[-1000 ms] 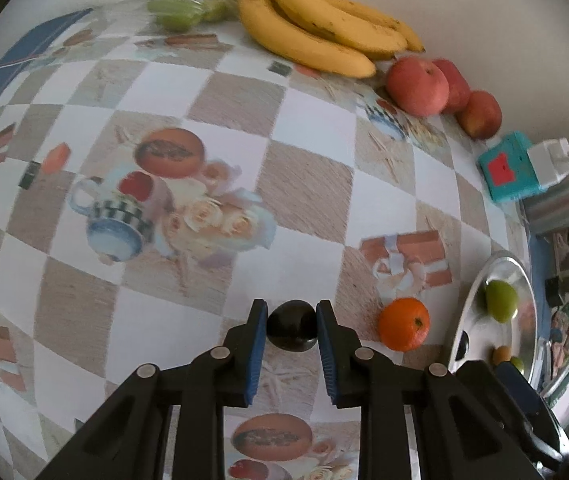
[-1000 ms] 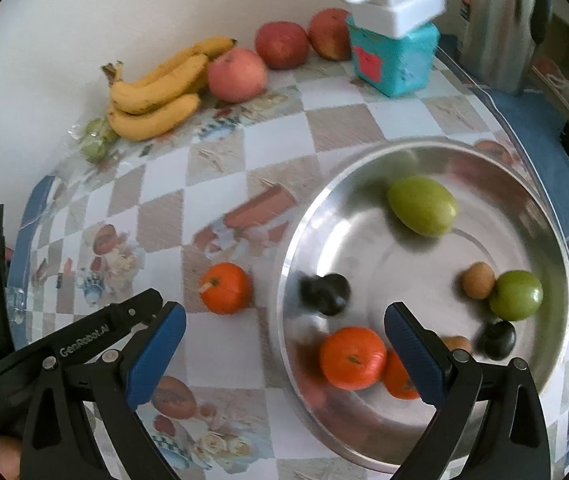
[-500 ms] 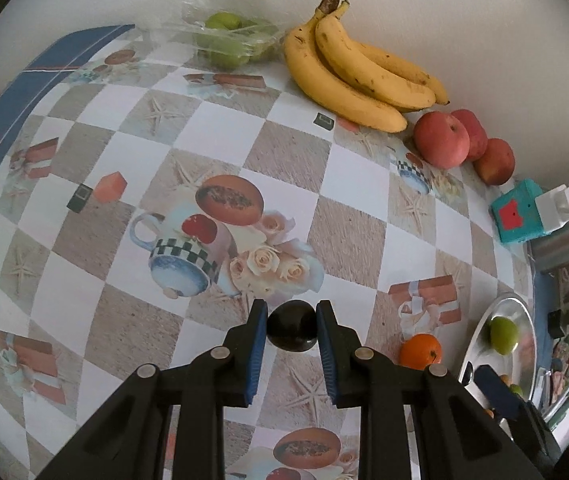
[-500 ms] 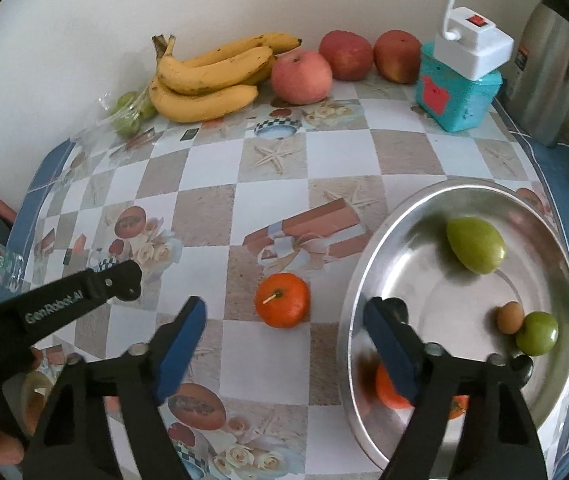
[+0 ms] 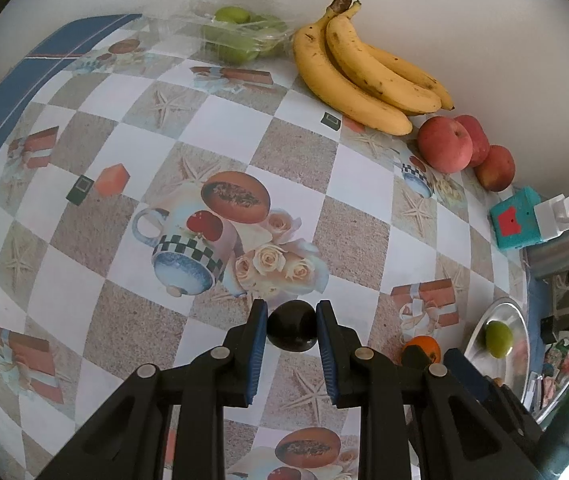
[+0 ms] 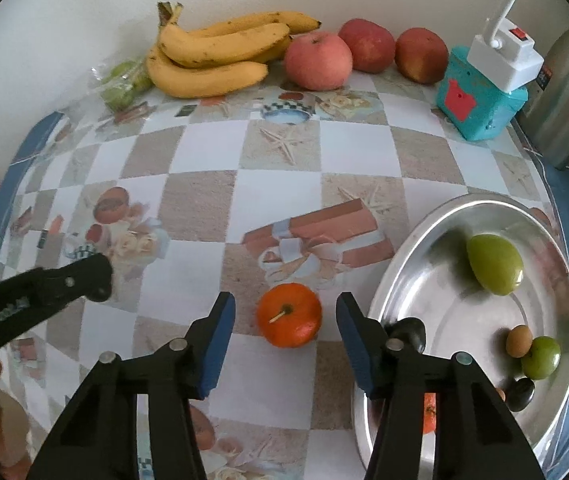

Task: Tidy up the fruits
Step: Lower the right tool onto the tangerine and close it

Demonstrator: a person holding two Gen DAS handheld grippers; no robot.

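My left gripper (image 5: 289, 326) is shut on a dark plum (image 5: 291, 331) and holds it above the patterned tablecloth. My right gripper (image 6: 286, 318) is open, its fingers on either side of an orange (image 6: 288, 320) that lies on the cloth, just left of the steel tray (image 6: 400, 258). The tray holds a green mango (image 6: 494, 263), a small green fruit (image 6: 541, 357), a brown fruit (image 6: 519, 341), dark plums (image 6: 520, 394) and an orange (image 6: 429, 414) partly hidden by my finger. The left gripper's arm (image 6: 32, 294) shows in the right wrist view.
Bananas (image 6: 220, 54), three red apples (image 6: 318, 60) and a bag of green fruit (image 6: 122, 84) line the wall. A teal box with a white plug (image 6: 484, 96) and a metal kettle (image 6: 564, 92) stand at the back right. The table's blue edge (image 5: 44, 64) runs along the left.
My right gripper has moved left off the tray and now straddles the orange on the cloth. My left gripper, still holding the plum, has risen and pulled back.
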